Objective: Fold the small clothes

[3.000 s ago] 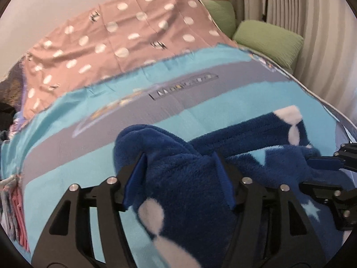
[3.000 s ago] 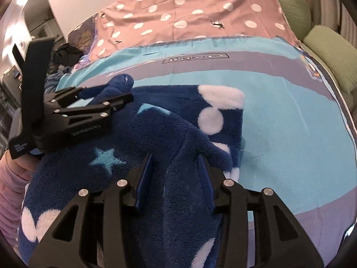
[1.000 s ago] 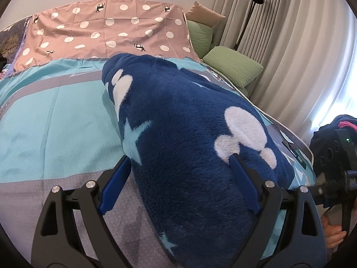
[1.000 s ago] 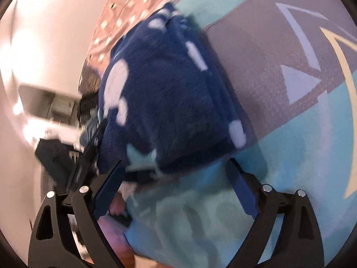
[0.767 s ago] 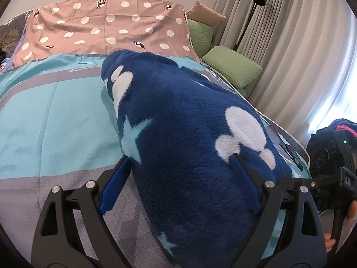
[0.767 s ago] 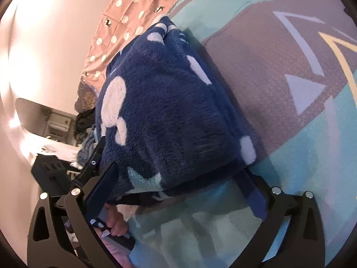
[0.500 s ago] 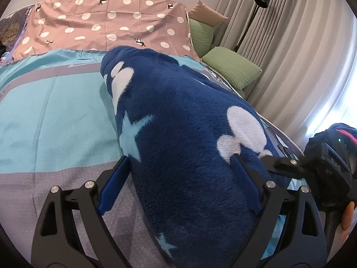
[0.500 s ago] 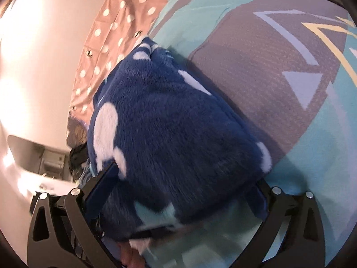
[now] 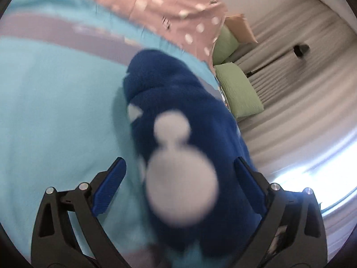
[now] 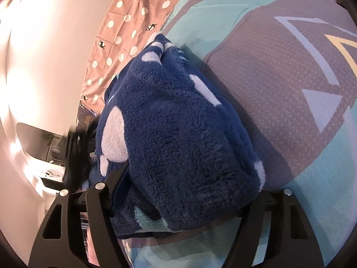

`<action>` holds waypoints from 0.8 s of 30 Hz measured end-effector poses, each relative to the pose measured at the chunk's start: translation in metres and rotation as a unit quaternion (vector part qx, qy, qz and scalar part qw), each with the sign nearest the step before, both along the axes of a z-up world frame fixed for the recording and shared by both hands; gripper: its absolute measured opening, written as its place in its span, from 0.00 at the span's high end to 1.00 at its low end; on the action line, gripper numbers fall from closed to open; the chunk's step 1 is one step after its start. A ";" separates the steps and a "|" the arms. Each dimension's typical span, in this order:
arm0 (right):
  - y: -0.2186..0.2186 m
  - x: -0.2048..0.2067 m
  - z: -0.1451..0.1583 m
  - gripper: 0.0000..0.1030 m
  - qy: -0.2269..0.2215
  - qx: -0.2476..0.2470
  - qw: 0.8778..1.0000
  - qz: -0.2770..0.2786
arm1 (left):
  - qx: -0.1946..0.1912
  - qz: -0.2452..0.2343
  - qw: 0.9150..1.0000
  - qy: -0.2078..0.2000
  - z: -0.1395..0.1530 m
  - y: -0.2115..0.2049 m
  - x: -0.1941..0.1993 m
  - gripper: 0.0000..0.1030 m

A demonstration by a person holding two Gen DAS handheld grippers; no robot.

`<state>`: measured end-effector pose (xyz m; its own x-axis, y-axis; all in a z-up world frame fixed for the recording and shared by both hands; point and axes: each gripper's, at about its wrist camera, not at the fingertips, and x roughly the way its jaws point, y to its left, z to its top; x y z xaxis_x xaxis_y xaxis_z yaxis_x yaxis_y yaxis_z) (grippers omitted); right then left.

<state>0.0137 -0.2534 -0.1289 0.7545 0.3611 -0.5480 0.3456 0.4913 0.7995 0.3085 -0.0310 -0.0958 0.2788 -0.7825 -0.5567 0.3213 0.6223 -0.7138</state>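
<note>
Your folded navy fleece garment (image 10: 178, 138), the one with white dots and pale stars, lies as a thick bundle on the teal and grey bedspread (image 10: 290, 71), its far end toward the pink polka-dot sheet (image 10: 131, 20). Your right tool (image 10: 185, 192) straddles the near end of that bundle; its jaws have just been closing, and the fleece bulges between the fingers (image 10: 118, 183), though the right-hand pad is buried under the pile, so I cannot tell whether it is truly pinching yet. Your left tool (image 9: 178, 178) stands wide apart, its jaws having just been opening; the fleece (image 9: 178, 116) runs between the blue pads (image 9: 109, 185) with a clear gap at the left one, so it has hold of nothing, and that view is smeared. I judge the step to be taking hold of the bundle to move or tidy it. To do it well, bite deep enough with the right tool to catch every layer, not just the top flap, or the fold will likely peel open. Bring the left tool in low under the opposite side, close squarely, and lift both ends level.
</note>
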 end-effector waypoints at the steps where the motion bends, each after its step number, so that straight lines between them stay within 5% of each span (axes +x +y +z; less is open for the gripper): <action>1: -0.001 0.001 0.000 0.30 -0.001 -0.003 1.000 0.004 | 0.002 -0.006 1.000 0.002 -0.004 -0.008 0.011 0.07; 2: -0.001 0.003 0.003 0.31 -0.004 -0.016 1.000 0.010 | 0.010 -0.008 1.000 -0.004 -0.006 -0.015 0.017 0.11; 3: 0.000 0.005 0.007 0.38 -0.008 -0.032 0.999 0.015 | 0.021 -0.014 1.000 -0.019 -0.006 -0.024 0.023 0.26; 4: 0.005 0.013 0.019 0.42 -0.022 -0.082 0.996 0.029 | 0.028 -0.023 0.999 -0.031 -0.003 -0.031 0.023 0.42; 6: 0.015 0.023 0.050 0.52 -0.057 -0.188 0.979 0.051 | 0.052 -0.032 0.995 -0.077 0.019 -0.039 0.016 0.57; 8: 0.020 0.042 0.080 0.54 -0.081 -0.264 0.959 0.069 | 0.080 -0.035 0.987 -0.138 0.050 -0.041 0.014 0.61; 10: 0.015 0.075 0.104 0.55 -0.101 -0.286 0.948 0.092 | 0.093 0.000 0.979 -0.183 0.087 -0.031 0.027 0.62; 13: 0.004 0.150 0.137 0.55 -0.137 -0.262 0.944 0.144 | 0.087 0.067 0.969 -0.220 0.140 -0.005 0.061 0.61; 17: 0.003 0.269 0.163 0.54 -0.162 -0.204 0.943 0.204 | 0.126 0.143 0.950 -0.247 0.189 0.023 0.115 0.61; 21: 0.020 0.369 0.175 0.54 -0.172 -0.204 0.933 0.242 | 0.178 0.208 0.925 -0.262 0.202 0.048 0.175 0.60; 24: 0.037 0.443 0.177 0.54 -0.171 -0.224 0.920 0.273 | 0.183 0.242 0.919 -0.253 0.192 0.066 0.215 0.60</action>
<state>0.4571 -0.2160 0.0479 0.6836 0.5333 -0.4983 -0.2853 0.8237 0.4901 0.5233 0.0347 0.0965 0.8402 -0.2848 -0.4614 0.1770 0.9484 -0.2630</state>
